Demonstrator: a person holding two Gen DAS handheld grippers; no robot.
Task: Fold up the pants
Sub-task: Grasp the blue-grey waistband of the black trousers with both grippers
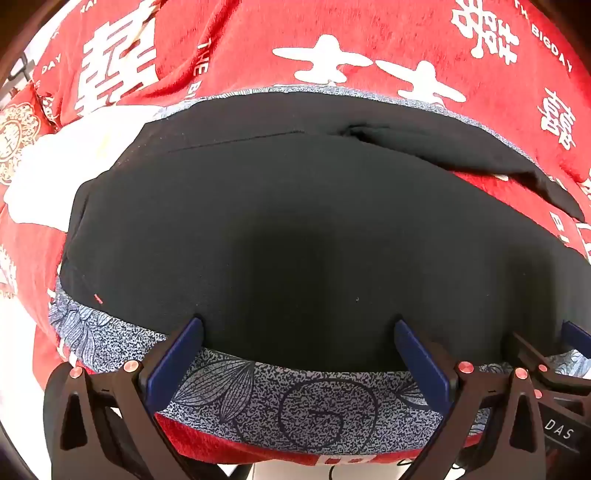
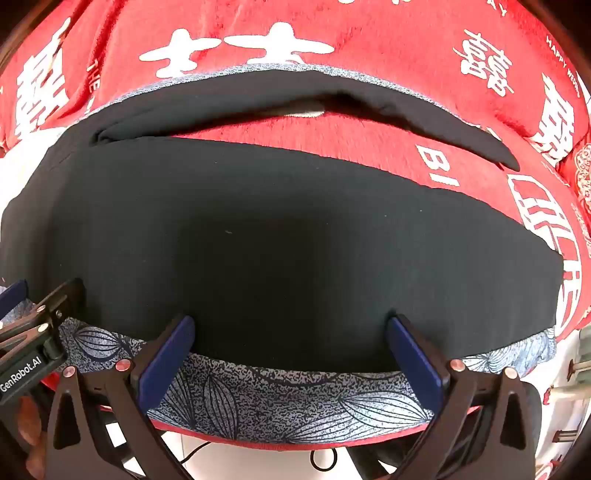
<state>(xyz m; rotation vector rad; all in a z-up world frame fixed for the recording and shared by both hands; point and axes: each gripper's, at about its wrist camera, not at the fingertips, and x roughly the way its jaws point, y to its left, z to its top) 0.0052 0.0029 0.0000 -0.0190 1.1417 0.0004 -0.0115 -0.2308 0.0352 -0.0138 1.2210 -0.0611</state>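
Note:
Black pants with a blue-and-white floral patterned band lie spread on a red blanket; in the right wrist view the pants show two legs parted by a strip of blanket. My left gripper is open, its blue fingers resting at the near edge over the band. My right gripper is open too, fingers at the band. Each gripper shows at the edge of the other's view: the right one, the left one. Nothing is held.
The red blanket with white characters covers the surface all around and also shows in the right wrist view. A white patch lies at the left. A white floor with a black cable shows below the near edge.

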